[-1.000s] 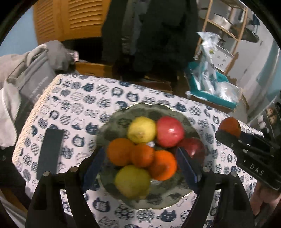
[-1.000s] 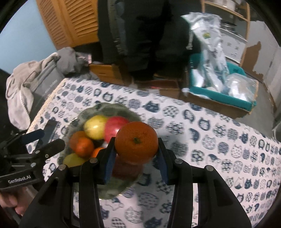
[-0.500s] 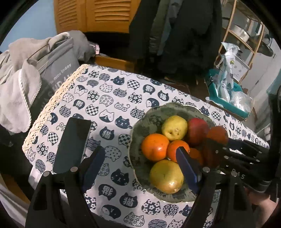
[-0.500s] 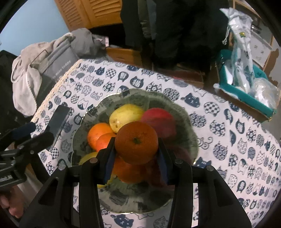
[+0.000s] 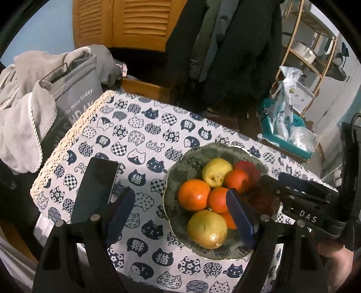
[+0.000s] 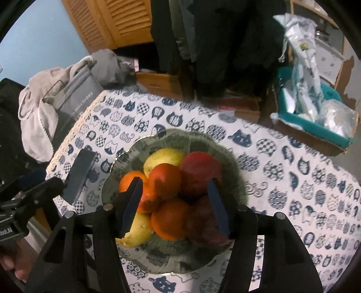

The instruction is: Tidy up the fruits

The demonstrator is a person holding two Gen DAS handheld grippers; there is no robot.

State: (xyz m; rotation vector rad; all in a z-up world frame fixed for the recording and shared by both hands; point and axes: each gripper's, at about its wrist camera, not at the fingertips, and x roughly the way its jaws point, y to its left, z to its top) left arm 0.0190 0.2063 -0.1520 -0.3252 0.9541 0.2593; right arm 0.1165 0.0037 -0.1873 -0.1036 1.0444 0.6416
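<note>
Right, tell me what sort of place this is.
Most likely a lived-in room at home, not a lab: a table under a cat-print tablecloth carries a bowl of fruit, coats hang behind it, and a wooden louvred cabinet stands at the wall.

Round orange citrus fruits (image 6: 165,179), yellow-green pears (image 5: 207,228) and red apples (image 6: 200,173) lie piled, touching, in a scalloped grey-green patterned bowl (image 6: 237,171).

"nice today" on grey bag (image 5: 74,99); "DAS" on tongs (image 5: 308,216)
</note>
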